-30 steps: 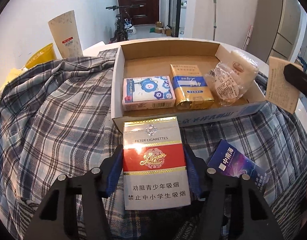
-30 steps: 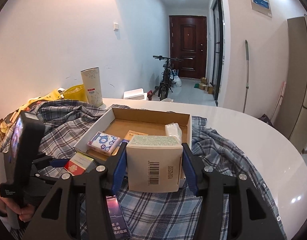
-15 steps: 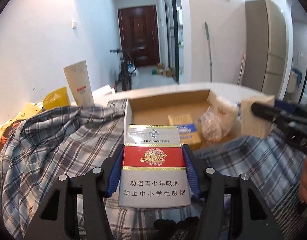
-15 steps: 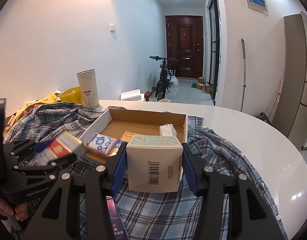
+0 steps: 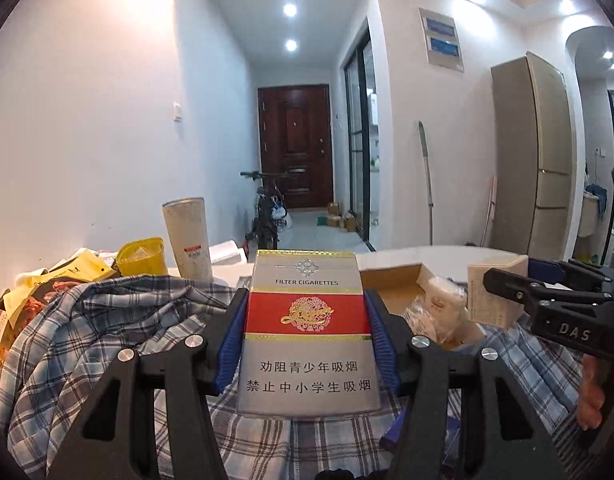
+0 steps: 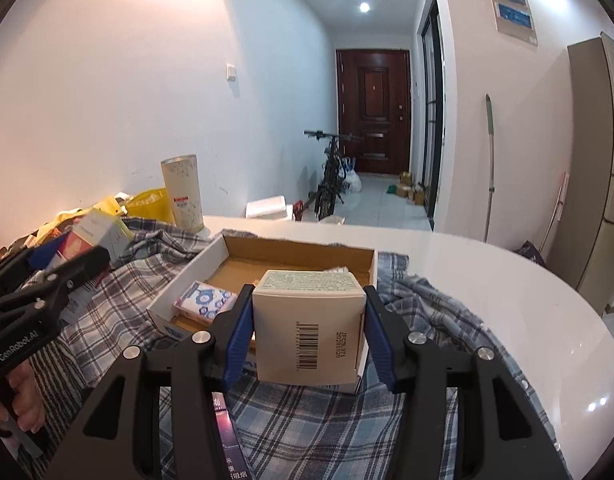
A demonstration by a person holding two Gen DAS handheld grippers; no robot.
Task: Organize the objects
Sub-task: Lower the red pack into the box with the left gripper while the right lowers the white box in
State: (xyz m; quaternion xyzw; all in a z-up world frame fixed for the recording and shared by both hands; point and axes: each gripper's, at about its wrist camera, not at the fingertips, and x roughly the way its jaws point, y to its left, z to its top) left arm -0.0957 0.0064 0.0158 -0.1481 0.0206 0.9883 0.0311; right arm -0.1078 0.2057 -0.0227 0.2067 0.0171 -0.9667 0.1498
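The left gripper (image 5: 307,340) clamps a red-and-silver cigarette pack (image 5: 307,332), now lifted clear of the plaid shirt (image 5: 99,320) and tipped up toward the hallway instead of down at the cardboard tray (image 6: 267,256). The right gripper (image 6: 307,332) has stayed put, pinching a beige carton (image 6: 307,328) above the tray's near edge on the white surface (image 6: 507,280).

The left gripper (image 5: 307,320) points nearly level, both blue pads (image 5: 229,344) pressed flat on the sides of a cigarette pack (image 5: 307,332) held clear above the bench. The right gripper (image 6: 307,328) tilts slightly down, clamped on a beige box (image 6: 309,328). A hand (image 6: 23,396) wraps the left gripper's handle; fingers (image 5: 595,392) curl around the right one's.
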